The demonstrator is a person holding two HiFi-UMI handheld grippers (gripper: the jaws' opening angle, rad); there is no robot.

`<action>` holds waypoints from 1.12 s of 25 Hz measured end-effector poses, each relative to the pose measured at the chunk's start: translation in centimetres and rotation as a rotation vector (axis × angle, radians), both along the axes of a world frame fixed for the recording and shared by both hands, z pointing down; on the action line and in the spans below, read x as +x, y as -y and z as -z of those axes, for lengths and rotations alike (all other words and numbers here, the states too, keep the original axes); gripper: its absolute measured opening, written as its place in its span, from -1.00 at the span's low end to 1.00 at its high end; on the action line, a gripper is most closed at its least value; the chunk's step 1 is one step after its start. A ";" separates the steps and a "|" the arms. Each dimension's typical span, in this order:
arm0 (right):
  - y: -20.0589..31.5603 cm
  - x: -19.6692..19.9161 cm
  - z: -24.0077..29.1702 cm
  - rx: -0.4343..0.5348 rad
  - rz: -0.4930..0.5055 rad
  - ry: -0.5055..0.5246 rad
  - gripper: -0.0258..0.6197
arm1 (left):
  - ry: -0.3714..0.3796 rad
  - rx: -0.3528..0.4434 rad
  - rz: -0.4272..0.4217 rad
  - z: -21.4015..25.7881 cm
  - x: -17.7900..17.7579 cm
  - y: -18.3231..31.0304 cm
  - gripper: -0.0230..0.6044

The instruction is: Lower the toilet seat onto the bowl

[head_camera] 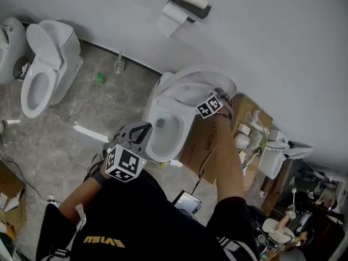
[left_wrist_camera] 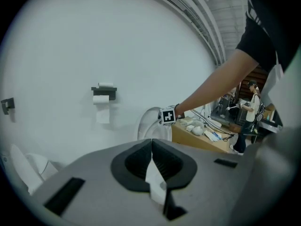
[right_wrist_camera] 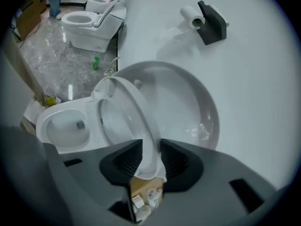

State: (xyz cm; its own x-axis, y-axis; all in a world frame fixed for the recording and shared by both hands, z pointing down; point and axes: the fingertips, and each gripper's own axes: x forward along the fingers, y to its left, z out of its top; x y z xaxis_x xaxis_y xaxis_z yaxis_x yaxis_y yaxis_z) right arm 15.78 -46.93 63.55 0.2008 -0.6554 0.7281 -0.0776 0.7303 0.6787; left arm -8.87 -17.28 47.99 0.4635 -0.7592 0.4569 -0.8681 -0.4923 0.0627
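The right gripper is pinching the smooth, shiny white rim of the toilet seat, with its jaws only a little apart. The oval seat is tilting up, and the round bowl is lying at nine o'clock of it. The left gripper is staying closed tight and holding nothing. A brown cardboard box is sitting at four o'clock of the bowl. Its print is too small to read.

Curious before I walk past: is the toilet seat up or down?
Up: the toilet seat stands raised off the bowl, its edge pinched in the right claw.

The left tool hides everything below the raised toilet seat.
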 end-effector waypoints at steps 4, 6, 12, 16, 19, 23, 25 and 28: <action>-1.2 -0.4 -0.5 -0.046 0.000 -0.011 -0.34 | -0.012 -0.005 -0.018 -0.2 1.0 -0.9 -0.89; -1.7 -0.3 -0.5 -0.061 -0.005 -0.004 -0.34 | -0.001 0.002 -0.034 -0.1 1.3 -1.0 -0.89; -3.0 0.2 -0.1 -0.058 -0.005 -0.012 -0.42 | -0.007 0.016 -0.039 0.0 1.4 -0.7 -0.89; -4.0 0.2 0.3 -0.051 -0.005 -0.031 -0.54 | -0.014 0.018 -0.053 0.2 1.7 -1.1 -0.89; -5.0 0.4 0.4 -0.051 -0.001 -0.041 -0.55 | -0.012 0.023 -0.069 0.3 2.0 -1.6 -0.89; -5.7 0.5 0.6 -0.048 -0.007 -0.043 -0.58 | -0.012 0.026 -0.080 0.3 2.3 -2.0 -0.89; -6.1 0.6 0.5 -0.047 -0.009 -0.040 -0.59 | -0.012 0.025 -0.087 0.2 2.5 -2.2 -0.89; -6.3 0.8 0.7 -0.040 -0.013 -0.036 -0.59 | -0.001 0.035 -0.095 0.3 2.8 -2.1 -0.89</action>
